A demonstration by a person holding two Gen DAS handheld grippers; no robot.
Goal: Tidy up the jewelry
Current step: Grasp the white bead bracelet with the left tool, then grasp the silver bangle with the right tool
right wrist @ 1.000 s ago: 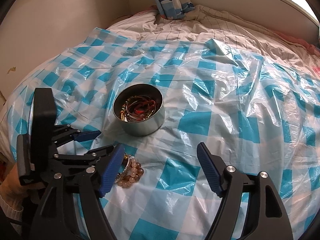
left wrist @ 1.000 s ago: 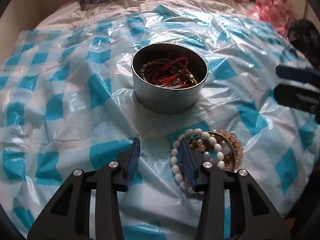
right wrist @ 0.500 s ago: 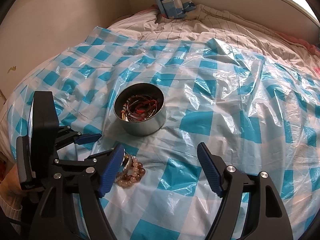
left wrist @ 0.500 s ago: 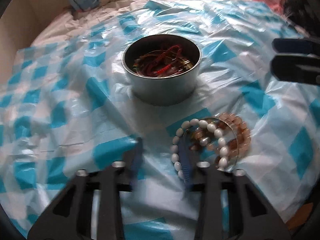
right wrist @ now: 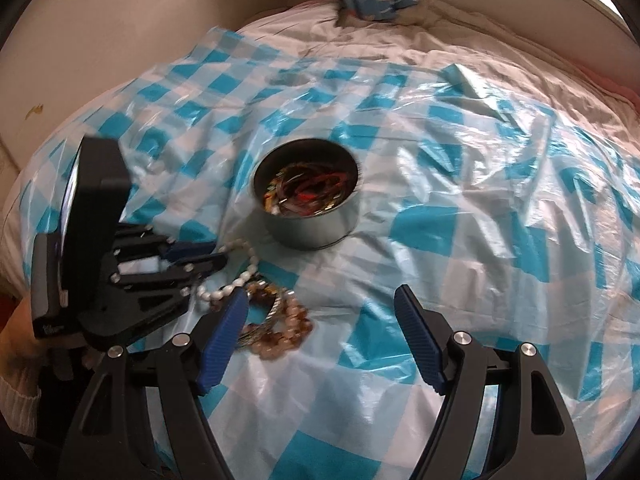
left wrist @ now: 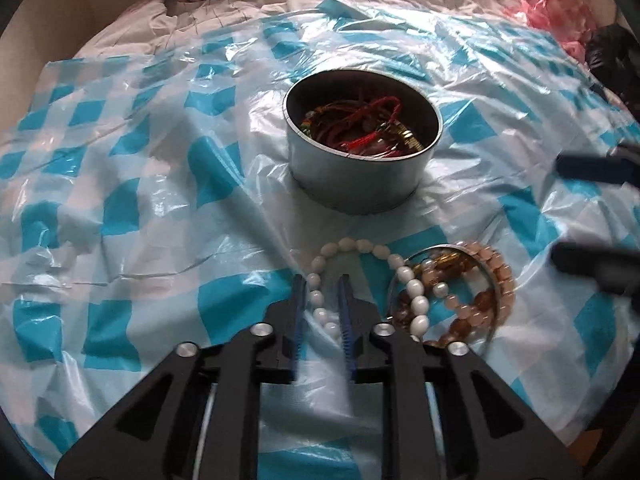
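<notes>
Dim daylight, plastic glare, fisheye-warped, slightly blurred.

A: What can't you make out?
B: The right gripper (left wrist: 596, 216) blurs at the right edge of the left view, its body cut off.
A: And the tin (right wrist: 307, 203)?
B: Smeared in the right view; the tangle inside can't be sorted into pieces.

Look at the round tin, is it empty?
No, the round tin has red cords and gold-coloured bracelets piled inside it, seen plainly from the left wrist view.
</notes>
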